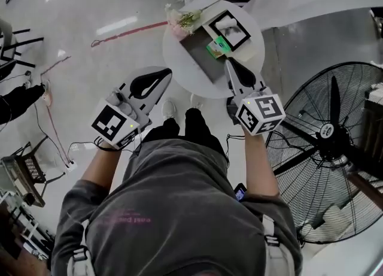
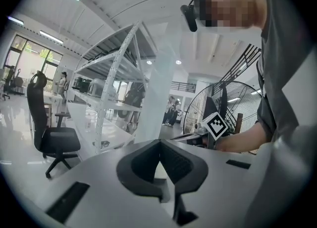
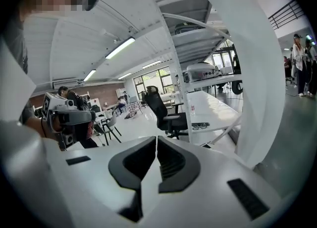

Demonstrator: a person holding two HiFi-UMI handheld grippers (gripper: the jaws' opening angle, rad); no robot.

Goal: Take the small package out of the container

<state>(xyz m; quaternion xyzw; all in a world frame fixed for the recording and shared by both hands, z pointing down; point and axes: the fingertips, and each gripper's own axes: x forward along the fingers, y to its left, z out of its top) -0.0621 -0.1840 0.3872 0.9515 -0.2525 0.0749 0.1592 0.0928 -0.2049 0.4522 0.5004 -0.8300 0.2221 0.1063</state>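
The right gripper [image 1: 229, 63] is hovering over the round white table [image 1: 254, 40], its jaws pressing together with nothing between them. The small green package [image 1: 219, 47] is lying just ahead of its tips, at the edge of the grey container [image 1: 200, 59]; whether it is sitting inside the rim is unclear. The left gripper [image 1: 166, 75] is hanging well to the left of the right one, by the table's near edge, its jaws also meeting on nothing. A black-framed marker card [image 1: 230, 29] is resting just beyond the package
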